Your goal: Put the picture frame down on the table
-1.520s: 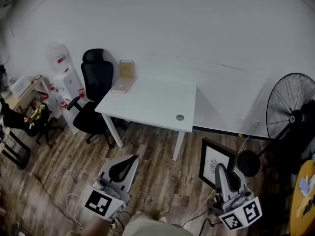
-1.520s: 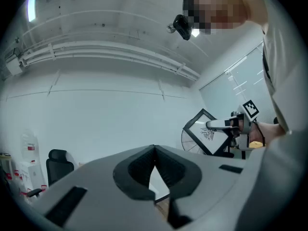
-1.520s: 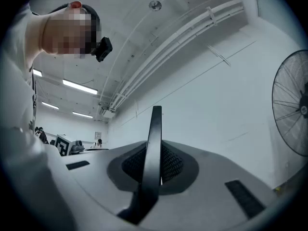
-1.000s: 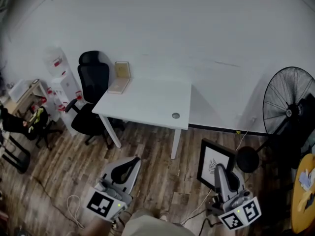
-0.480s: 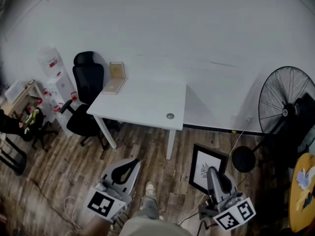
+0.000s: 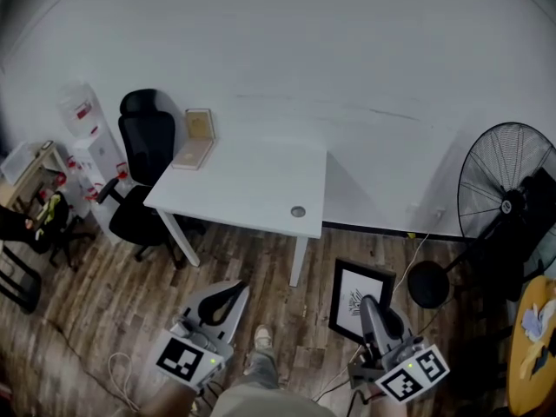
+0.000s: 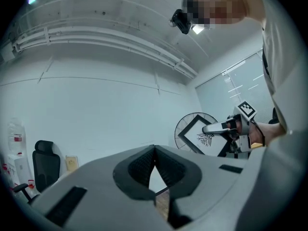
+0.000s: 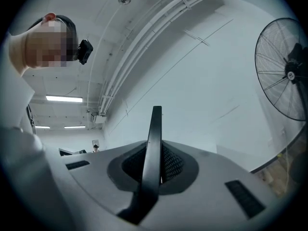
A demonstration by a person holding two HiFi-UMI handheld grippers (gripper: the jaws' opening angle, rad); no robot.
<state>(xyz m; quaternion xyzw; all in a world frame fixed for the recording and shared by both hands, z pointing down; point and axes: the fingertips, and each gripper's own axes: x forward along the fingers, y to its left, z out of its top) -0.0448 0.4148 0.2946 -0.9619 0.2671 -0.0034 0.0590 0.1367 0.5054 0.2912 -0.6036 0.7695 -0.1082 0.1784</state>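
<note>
Your right gripper [image 6: 368, 306] has the frame [image 6: 356, 295]. The jaws are clenched on its black edge, and in the right gripper view that edge runs straight up between them. The frame is upright in the air, off the tabletop, on your side of the table [image 6: 252, 189] and just past its near right corner. It is well apart from the table, over the wood floor [image 6: 130, 320]. Its face is turned towards you, showing a pale sheet with a small dark drawing.

Your left gripper [image 6: 233, 292] is also on the near side of the table, level with its left half. The jaws are pressed together at the tips, with nothing between them.

The tabletop is white. A tan flat thing [image 6: 195, 137] lies at its far left corner, and there is a small round cap [image 6: 298, 211] near its front edge. A black chair [image 6: 143, 159] stands at the table's left end. A fan [image 6: 508, 202] stands well to the right of the table, against the wall. Your shoe [image 6: 263, 337] is on the floor in front of the table, between the two grippers.
</note>
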